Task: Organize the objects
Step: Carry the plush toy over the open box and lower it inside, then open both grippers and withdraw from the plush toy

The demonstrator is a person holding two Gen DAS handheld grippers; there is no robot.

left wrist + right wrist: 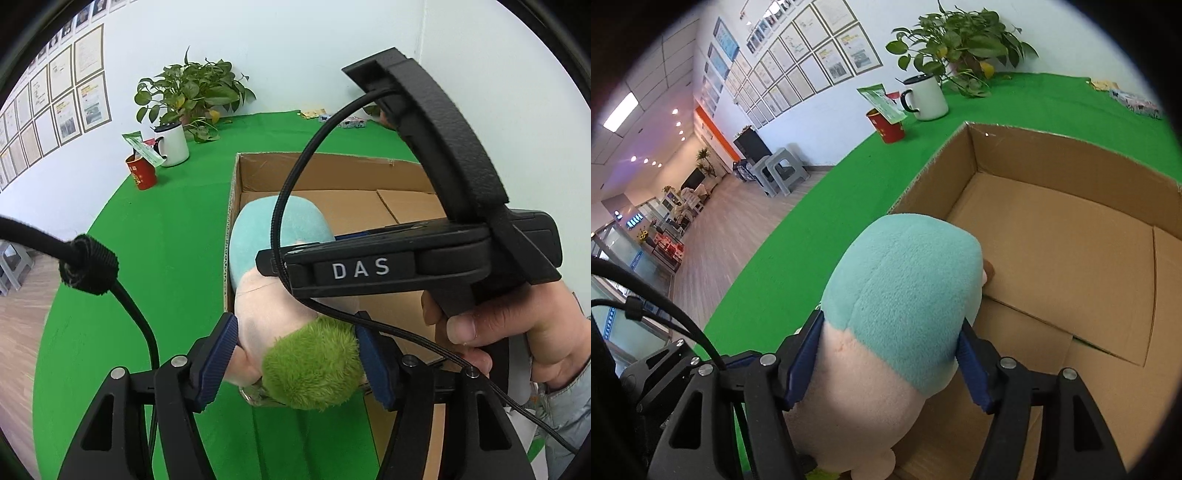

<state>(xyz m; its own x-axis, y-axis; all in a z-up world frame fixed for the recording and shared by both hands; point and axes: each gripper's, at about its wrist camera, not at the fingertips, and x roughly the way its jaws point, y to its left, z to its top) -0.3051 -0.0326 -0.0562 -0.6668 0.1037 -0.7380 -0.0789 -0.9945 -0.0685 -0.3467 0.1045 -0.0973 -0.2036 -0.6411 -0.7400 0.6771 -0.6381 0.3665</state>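
Plush toy [901,295] clamped by left claw [295,354] and right claw [890,354]; face hidden, over cardboard box [1052,254].

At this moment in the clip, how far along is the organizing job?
Done: nothing yet; the cardboard box shows only bare floor. In hand: the left gripper and right gripper both clamp one plush toy, held over the box's near left corner. Left: setting the toy down and letting go. The red cup and white mug stand outside on the green cloth.
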